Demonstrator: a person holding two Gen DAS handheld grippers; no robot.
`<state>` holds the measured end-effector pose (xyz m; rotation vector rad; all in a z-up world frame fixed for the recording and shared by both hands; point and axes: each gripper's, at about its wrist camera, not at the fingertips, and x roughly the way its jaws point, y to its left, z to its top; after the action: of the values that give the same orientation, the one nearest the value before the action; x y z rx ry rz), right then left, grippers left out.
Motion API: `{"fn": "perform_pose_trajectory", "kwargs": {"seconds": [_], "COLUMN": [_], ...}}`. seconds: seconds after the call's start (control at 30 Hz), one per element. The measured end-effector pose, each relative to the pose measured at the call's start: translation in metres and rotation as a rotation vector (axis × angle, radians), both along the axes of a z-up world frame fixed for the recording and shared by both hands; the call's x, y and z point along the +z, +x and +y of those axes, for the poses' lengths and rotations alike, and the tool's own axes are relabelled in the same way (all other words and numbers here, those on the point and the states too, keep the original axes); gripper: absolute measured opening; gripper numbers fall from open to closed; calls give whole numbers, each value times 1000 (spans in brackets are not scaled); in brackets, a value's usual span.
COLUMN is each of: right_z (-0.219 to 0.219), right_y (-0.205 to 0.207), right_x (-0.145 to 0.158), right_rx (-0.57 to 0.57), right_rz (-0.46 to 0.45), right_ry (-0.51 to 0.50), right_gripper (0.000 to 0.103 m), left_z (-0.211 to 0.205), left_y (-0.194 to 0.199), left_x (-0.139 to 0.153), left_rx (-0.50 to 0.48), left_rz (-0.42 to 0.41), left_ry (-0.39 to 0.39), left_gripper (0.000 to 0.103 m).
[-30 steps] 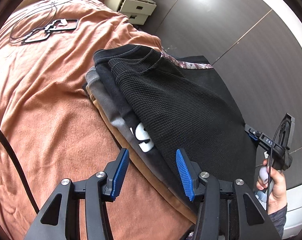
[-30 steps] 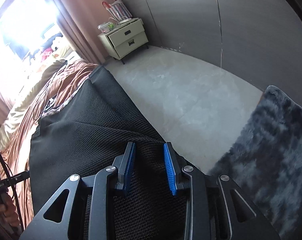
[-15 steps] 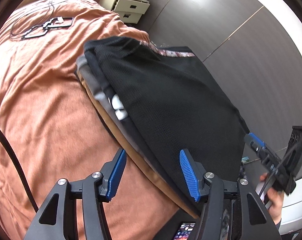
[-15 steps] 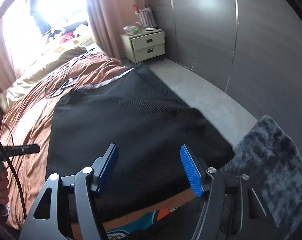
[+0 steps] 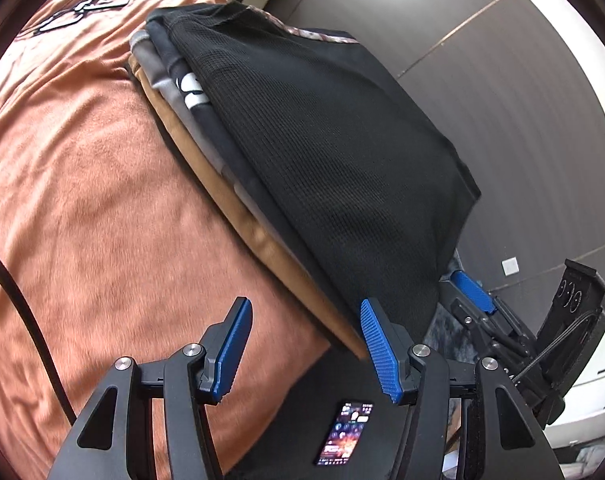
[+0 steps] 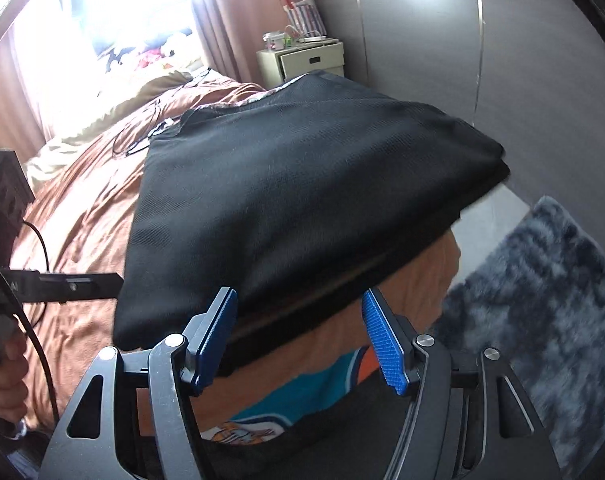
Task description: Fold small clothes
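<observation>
Both grippers stand open and empty. The left gripper (image 5: 304, 356) hovers low in its frame over the rust-orange fleece bedspread (image 5: 82, 200), and the right gripper (image 6: 300, 344) sits at the near edge of the stack. The black waffle-knit garment (image 5: 322, 128) lies folded flat in the frame's centre, topping a neat pile of folded clothes (image 5: 174, 80), likely so finished pieces stay together. A shaggy grey rug (image 6: 542, 300) fills the lower right.
</observation>
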<state>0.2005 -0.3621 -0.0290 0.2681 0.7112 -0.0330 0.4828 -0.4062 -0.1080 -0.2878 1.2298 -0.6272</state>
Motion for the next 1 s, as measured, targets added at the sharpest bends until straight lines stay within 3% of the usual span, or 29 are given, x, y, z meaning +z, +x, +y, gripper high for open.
{"fn": "perform_pose_trajectory", "kwargs": {"seconds": [0.37,0.63,0.67,1.0], "right_z": [25,63,67,99], "right_y": [-80,-143,-152,-221], "right_x": [32,55,58,83], "right_rx": [-23,-35,-35,-29], "right_rz": [-79,-120,-127,-193], "right_ry": [2,-28,-29,-52], "right_gripper": [65,99,103,103], "left_z": [40,81,86,137], "left_y": [-55,-116,-124,-187], "left_x": [50,101,108,152], "left_rx": [13,37,40,68], "left_rz": [-115,-254,-273,-417], "left_ry": [-3,-1,-1,12], "left_gripper": [61,98,100,103]}}
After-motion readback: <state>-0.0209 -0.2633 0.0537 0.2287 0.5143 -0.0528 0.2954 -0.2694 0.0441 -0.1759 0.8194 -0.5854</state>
